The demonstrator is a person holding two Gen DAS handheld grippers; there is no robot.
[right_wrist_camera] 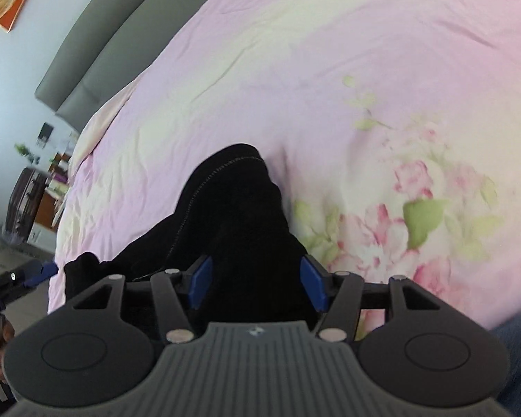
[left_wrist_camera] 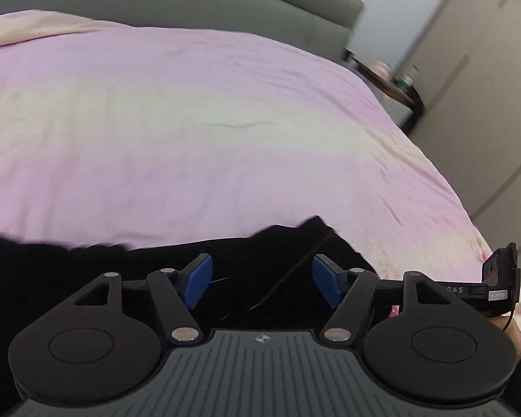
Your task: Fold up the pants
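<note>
Black pants [left_wrist_camera: 225, 260] lie on the pink bed cover [left_wrist_camera: 191, 132] at its near edge, bunched in loose folds. In the right wrist view the pants [right_wrist_camera: 232, 215] stretch away from me with a stitched seam showing. My left gripper [left_wrist_camera: 262, 279] is open, its blue pads wide apart just over the black cloth. My right gripper [right_wrist_camera: 257, 281] is open too, with the pants between and below its blue pads. Neither pad set is pressed on the cloth. The other gripper shows at the edge of each view: right one [left_wrist_camera: 500, 278], left one [right_wrist_camera: 24, 278].
The bed cover [right_wrist_camera: 364, 87] has a pink flower print [right_wrist_camera: 399, 215] near my right gripper. A grey headboard [left_wrist_camera: 177, 3] stands at the far end. A small side table [left_wrist_camera: 389, 76] with items and closet doors [left_wrist_camera: 479, 87] are to the right of the bed.
</note>
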